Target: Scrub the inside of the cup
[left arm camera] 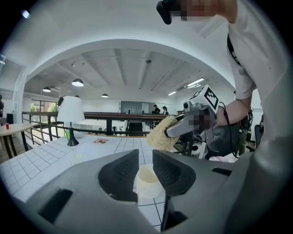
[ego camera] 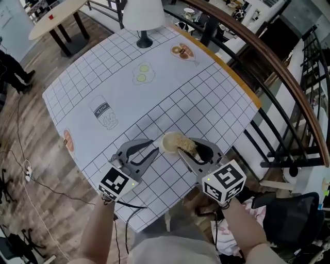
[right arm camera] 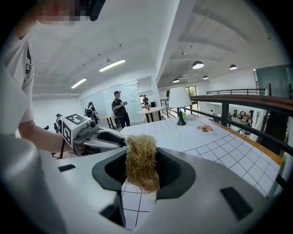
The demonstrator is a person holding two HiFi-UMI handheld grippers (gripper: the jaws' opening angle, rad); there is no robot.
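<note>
Over the near corner of the checked tablecloth [ego camera: 206, 98], worked with both tongs side by side. Farthest left, passed a printed milk bottle [ego camera: 104, 113] on the cloth, and noted a white-shaded lamp [ego camera: 144, 15] at the far end. Next, held the left gripper [ego camera: 154, 148] angled toward the middle, with its marker cube [ego camera: 117, 183] nearest the body. Had its jaws closed in on the cup [ego camera: 165, 143]. Saw that cup, in the left gripper view, sitting pad to pad in the gap, upright on the cloth, mouth up, pale inside. Just right of it, held a straw-coloured fibrous scrubber [ego camera: 180, 140] with one end over the cup's mouth, above the rim rather than down inside. Clamped that scrubber in the right gripper [ego camera: 189, 147], tufts sticking out above and below the pads in the right gripper view. Farthest right, beyond the table's orange edge, looked down on a dark curved railing [ego camera: 278, 67].
</note>
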